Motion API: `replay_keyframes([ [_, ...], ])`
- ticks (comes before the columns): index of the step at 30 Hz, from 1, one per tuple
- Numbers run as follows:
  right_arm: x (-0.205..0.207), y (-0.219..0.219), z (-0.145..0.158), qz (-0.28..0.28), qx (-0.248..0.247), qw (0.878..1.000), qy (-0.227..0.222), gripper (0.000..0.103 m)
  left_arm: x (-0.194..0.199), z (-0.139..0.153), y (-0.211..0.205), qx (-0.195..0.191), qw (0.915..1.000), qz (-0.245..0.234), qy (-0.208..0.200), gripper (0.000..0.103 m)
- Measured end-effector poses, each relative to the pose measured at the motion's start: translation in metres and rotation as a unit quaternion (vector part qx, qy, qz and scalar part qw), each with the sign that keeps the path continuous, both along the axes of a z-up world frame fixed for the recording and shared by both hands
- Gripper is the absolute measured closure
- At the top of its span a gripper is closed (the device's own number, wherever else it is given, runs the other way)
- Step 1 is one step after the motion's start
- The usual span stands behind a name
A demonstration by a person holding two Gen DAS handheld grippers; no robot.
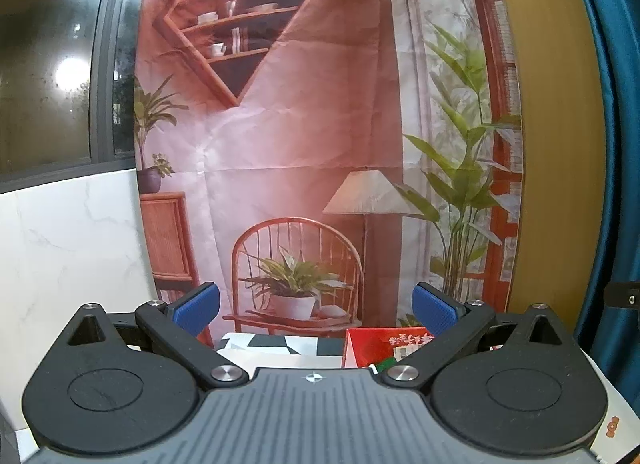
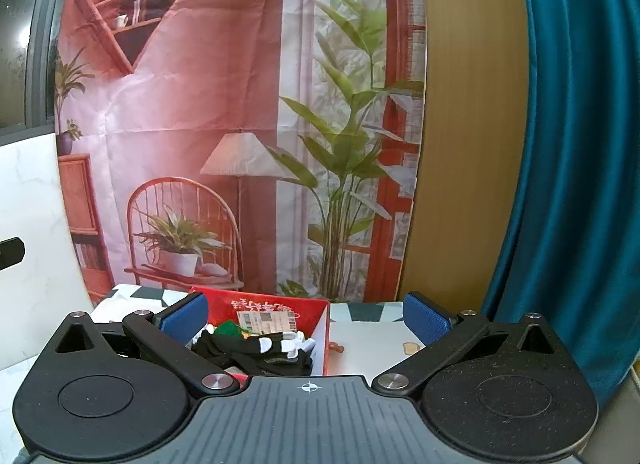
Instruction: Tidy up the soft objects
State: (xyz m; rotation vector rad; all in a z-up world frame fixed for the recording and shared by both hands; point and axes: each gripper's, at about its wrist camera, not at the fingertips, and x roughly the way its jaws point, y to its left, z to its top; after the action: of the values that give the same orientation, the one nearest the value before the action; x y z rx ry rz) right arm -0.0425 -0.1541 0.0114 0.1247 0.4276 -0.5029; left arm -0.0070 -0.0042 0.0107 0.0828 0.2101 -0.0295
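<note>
A red box [image 2: 276, 306] stands on the table in the right wrist view, just beyond my right gripper [image 2: 306, 320]. Inside it lie black socks with white tips [image 2: 264, 348] and a green soft item [image 2: 230, 328]. The right gripper is open, nothing between its blue pads [image 2: 424, 322], held above and in front of the box. In the left wrist view the same red box [image 1: 380, 342] shows low at the right, partly hidden by the gripper body. My left gripper [image 1: 316, 310] is open and holds nothing, raised above the table.
A printed backdrop [image 1: 300, 144] of a room with chair, lamp and plants hangs behind the table. A black-and-white patterned cloth [image 1: 280, 344] covers the tabletop. A blue curtain [image 2: 572, 144] hangs at the right, a white marble-look panel [image 1: 72, 244] and dark window at the left.
</note>
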Motion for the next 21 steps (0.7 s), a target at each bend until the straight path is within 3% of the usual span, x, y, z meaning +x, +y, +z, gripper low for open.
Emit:
replay_keyframes([
  [21,0.0001,-0.0007,0.0006,-0.01,-0.008,1.0,0.003,0.0,0.0023,-0.003,0.0019,-0.013,0.9999,-0.004,0.01,0.0],
])
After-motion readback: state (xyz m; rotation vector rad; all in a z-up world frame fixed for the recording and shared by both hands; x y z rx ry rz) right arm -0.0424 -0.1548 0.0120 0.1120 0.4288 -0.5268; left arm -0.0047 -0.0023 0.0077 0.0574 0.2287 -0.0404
